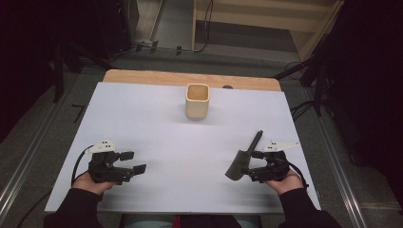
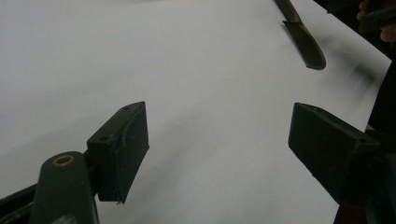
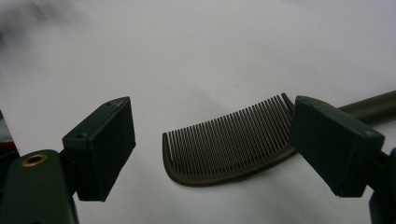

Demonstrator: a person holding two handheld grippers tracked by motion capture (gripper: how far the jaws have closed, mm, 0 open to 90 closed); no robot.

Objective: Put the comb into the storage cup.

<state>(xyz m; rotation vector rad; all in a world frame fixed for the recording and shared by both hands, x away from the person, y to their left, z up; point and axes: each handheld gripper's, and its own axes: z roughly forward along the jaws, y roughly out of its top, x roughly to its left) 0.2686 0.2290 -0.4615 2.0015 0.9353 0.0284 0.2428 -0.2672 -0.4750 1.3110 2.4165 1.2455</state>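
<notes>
the right claw (image 3: 212, 144) stands wide with nothing gripped, its jaws either side of a dark comb (image 3: 229, 144) lying flat on the white counter (image 1: 157, 137), teeth toward the camera. the comb looks light, stiff and thin, likely to slide; its rounded handle (image 1: 255, 140) seems the safer hold. the left claw (image 1: 134, 162) hovers wide and empty, well apart. a beige cup (image 1: 197, 101) stands farther back.
</notes>
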